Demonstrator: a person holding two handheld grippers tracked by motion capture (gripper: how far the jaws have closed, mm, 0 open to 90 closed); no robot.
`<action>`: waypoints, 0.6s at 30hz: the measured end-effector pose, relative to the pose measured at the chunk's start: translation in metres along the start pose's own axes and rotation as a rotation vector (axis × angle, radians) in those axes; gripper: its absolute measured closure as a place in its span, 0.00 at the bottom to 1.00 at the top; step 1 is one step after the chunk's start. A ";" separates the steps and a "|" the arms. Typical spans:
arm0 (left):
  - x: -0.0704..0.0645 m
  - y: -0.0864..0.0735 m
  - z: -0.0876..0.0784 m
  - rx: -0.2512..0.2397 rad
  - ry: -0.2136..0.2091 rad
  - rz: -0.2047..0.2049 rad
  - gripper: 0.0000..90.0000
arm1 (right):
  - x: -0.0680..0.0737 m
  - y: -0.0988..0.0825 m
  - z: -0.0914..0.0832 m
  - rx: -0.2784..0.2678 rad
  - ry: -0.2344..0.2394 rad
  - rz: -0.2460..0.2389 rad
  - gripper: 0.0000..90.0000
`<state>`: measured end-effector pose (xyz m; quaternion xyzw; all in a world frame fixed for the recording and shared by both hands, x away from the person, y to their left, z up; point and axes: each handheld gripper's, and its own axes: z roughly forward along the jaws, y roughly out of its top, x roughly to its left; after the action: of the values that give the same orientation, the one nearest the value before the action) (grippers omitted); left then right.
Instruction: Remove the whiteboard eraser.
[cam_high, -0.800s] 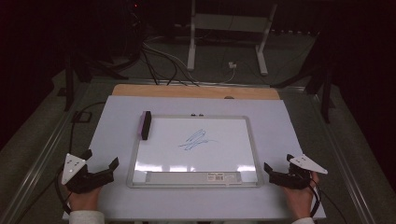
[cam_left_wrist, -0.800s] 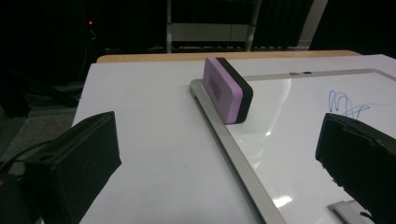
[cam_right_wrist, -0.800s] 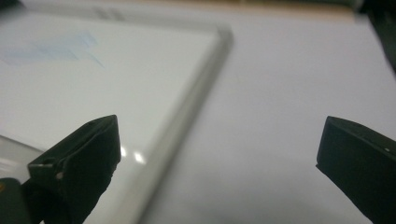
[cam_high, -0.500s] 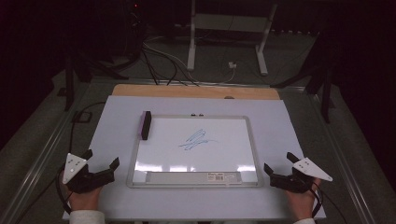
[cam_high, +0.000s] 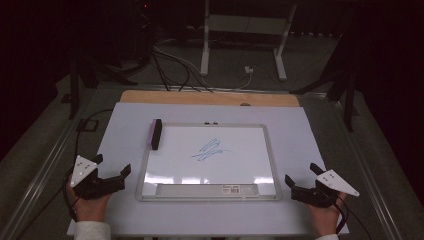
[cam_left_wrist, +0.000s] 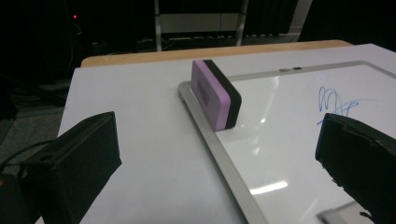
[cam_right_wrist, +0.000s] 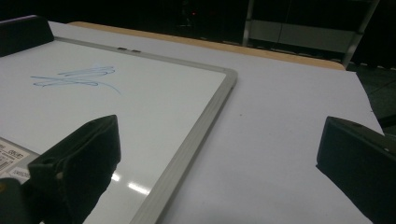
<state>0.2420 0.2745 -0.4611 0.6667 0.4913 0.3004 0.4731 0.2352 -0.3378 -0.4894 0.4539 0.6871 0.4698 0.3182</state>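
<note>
Both claws, left claw and right claw, gape wide over the white table in a dark room.

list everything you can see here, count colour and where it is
whiteboard: 1, white with a silver frame, middle of the table
scribble: 1, blue, middle of the whiteboard
eraser: 1, purple and black, standing on edge at the whiteboard's far left corner
label strip: 1, white, on the whiteboard's near frame
table cover: 1, white, under the whiteboard
table edge: 1, wooden, along the far side
stand: 1, white, on the floor behind the table
cables: several, dark and white, on the floor behind the table
left gripper: 1, black, open, near left of the whiteboard
right gripper: 1, black, open, near right of the whiteboard
</note>
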 end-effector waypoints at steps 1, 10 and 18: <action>0.000 0.003 0.002 0.001 -0.002 -0.001 0.01 | 0.000 0.000 0.000 -0.002 -0.002 0.003 0.00; 0.008 0.020 0.020 -0.006 -0.031 -0.014 0.01 | 0.003 0.000 -0.001 0.000 -0.005 -0.014 0.00; 0.013 0.032 0.040 0.006 -0.048 -0.023 0.01 | 0.003 0.001 -0.004 -0.007 -0.011 -0.007 0.00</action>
<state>0.2932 0.2713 -0.4476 0.6696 0.4884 0.2772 0.4861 0.2312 -0.3366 -0.4874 0.4527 0.6853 0.4686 0.3253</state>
